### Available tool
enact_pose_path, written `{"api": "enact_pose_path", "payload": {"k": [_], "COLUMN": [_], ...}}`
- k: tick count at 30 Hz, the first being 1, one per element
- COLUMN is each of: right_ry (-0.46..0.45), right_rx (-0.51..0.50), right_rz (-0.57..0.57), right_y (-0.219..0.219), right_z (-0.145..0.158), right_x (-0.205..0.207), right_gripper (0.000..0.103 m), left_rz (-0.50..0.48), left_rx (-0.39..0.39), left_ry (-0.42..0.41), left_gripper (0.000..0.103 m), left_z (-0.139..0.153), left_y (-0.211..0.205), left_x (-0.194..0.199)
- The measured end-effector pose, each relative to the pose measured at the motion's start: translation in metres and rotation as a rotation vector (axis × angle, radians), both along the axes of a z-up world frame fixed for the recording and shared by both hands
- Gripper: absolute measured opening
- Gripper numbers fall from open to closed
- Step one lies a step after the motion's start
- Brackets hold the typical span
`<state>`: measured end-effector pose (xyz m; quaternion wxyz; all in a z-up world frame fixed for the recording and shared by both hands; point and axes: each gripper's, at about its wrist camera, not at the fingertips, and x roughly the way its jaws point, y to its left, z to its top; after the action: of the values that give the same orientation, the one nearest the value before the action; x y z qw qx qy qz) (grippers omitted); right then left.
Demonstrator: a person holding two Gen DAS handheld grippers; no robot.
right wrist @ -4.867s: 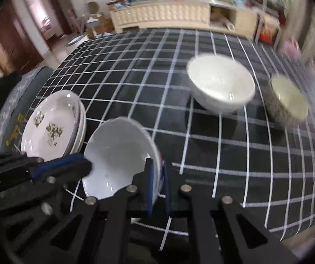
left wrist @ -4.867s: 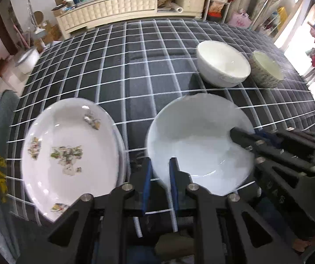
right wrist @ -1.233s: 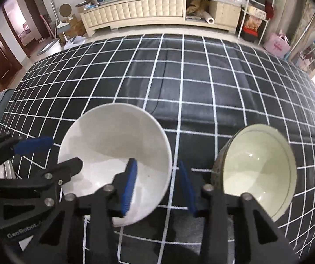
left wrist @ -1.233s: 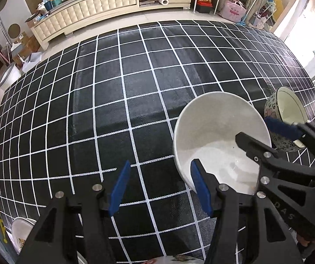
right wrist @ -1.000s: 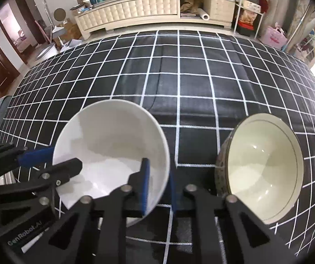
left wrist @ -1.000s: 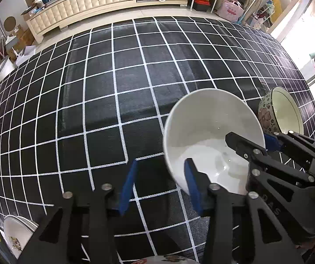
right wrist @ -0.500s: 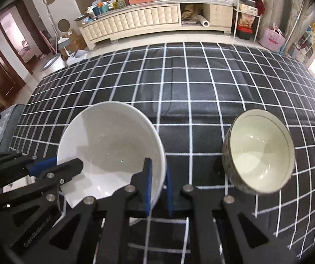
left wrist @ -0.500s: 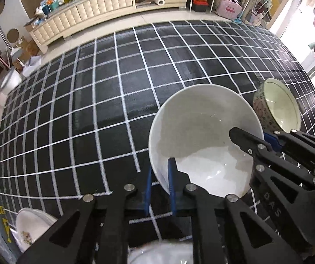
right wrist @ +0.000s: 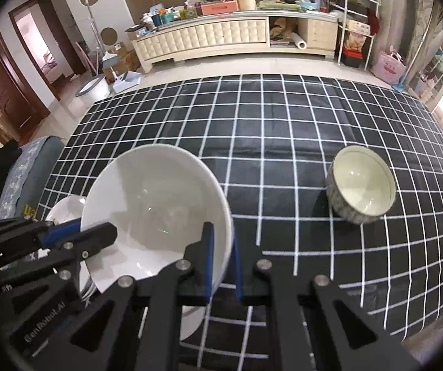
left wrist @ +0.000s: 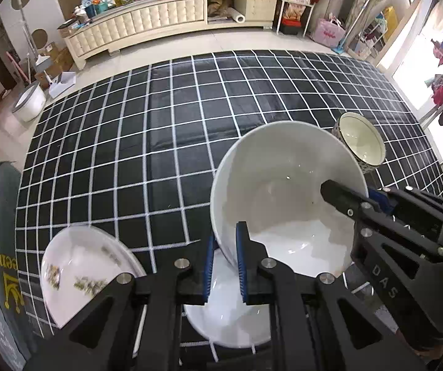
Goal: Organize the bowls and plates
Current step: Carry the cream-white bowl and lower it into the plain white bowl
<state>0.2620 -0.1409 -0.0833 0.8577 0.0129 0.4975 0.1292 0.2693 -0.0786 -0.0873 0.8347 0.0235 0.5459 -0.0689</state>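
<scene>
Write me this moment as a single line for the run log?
left gripper: shut on white bowl rim | right gripper: shut on same rim | bowl above white plate | patterned bowl: on tablecloth

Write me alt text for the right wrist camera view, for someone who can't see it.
Two hand-held grippers, right and left, pinch opposite rims of a plain white ceramic bowl lifted above a black checked tablecloth. A smaller patterned bowl with a pale interior sits on the cloth to the right.
</scene>
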Motion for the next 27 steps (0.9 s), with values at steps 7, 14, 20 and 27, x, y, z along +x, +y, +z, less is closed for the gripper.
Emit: {"api": "enact_pose_path", "payload": {"k": [7,14,20,27], "right_ry": [0.006,0.037,0.064,0.091], "right_rx": [0.008,-0.009,-0.027,-0.040], "right_rz": [0.018,0.026,0.027,0.029], "right_y": [0.011,0.017,0.021,0.026], "right_z": [-0.002,-0.017,-0.036,-0.054], "right_x": [-0.025,-0.034,-0.042,-0.047], "right_gripper": [0.015,0.015,0.015,0.015], "left_rz": [0.018,0.033,0.038,0.050], "left_rx": [-0.012,-0.040,-0.041,-0.044], "left_ry": [-0.030,0.004,0.038,0.081], "left_gripper": [0.012,0.012,0.012,0.012], "left_z": [0.015,0.003,-0.015,-0.037], "left_y": [0.023,0.039,0.040,0.042], "left_x": [-0.042,-0.064,-0.071,-0.073]}}
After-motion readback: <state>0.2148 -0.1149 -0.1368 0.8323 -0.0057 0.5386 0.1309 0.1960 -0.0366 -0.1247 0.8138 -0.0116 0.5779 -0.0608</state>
